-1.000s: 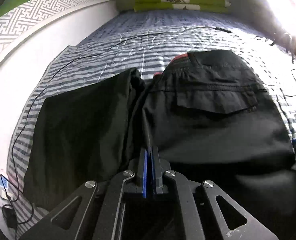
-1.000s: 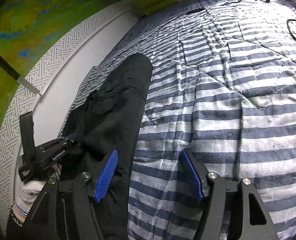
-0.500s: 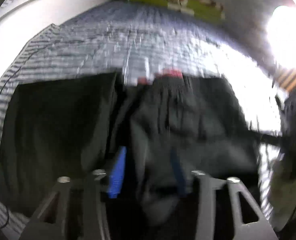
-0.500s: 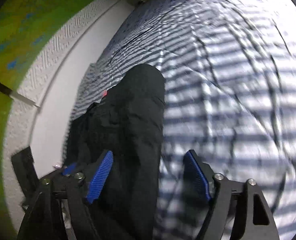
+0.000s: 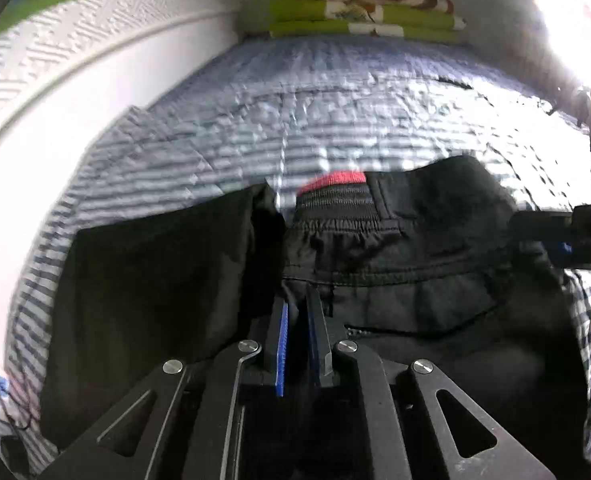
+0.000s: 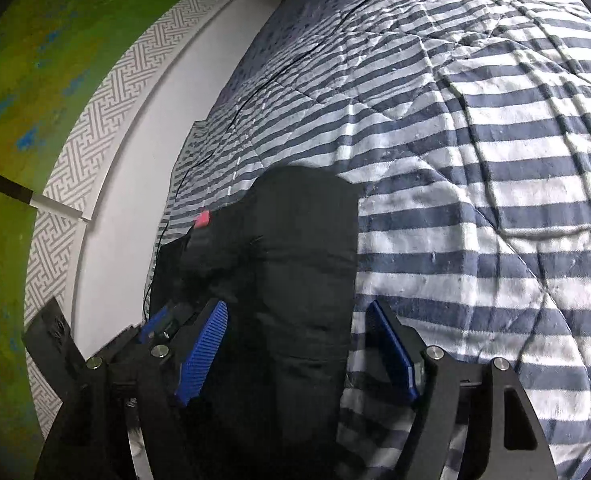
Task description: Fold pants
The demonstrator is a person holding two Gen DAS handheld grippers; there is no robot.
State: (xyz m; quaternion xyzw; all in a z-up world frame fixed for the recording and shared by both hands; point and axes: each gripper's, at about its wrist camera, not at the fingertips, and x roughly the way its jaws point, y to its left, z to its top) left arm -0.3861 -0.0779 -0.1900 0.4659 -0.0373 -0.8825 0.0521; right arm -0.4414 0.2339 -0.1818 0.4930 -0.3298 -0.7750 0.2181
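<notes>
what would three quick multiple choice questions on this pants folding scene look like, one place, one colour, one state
1. Where do the black pants lie?
A. on a striped quilt
B. on a wooden floor
C. in a basket

2. What colour is the strip at the pants' waistband?
A. yellow
B. red
C. white

3. How does the right gripper stand?
A. clamped flat on the quilt
B. shut on a cable
C. jaws apart, pads off the cloth

Answers:
1. A: the striped quilt spreads under and around the pants in both views.
2. B: a red edge shows above the gathered black elastic.
3. C: its blue pads stand wide on either side of the pants, with a gap to the fabric.
</notes>
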